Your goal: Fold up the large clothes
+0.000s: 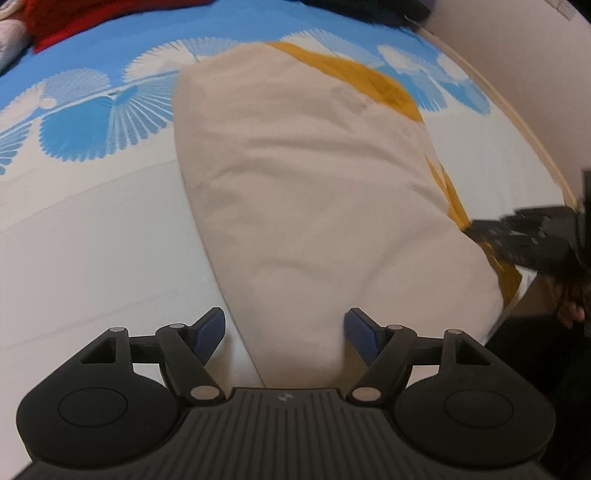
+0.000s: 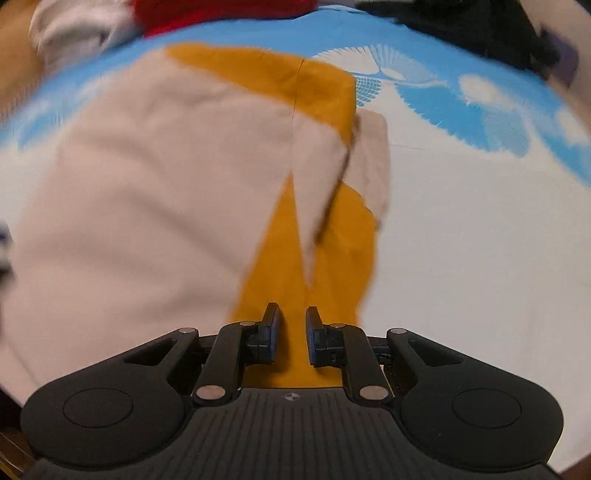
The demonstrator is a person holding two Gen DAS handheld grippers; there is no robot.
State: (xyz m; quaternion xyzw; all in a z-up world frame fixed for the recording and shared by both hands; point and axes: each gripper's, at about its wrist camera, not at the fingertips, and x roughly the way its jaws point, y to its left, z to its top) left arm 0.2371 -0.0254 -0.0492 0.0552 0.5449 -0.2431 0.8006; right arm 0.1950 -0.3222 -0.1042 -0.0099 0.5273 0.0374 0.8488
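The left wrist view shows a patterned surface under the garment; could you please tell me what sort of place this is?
Probably a bedroom. The beige-and-mustard garment lies spread on what looks like a bed sheet, blue and white with a fan print. More clothes, including a red garment, are heaped at its far edge.

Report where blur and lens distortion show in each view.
Left wrist view: mostly sharp, the beige garment readable; the right hand-held gripper at the edge is smeared; the bedsheet bows with fisheye curvature. Right wrist view: motion blur streaks the mustard fabric and far clothes.
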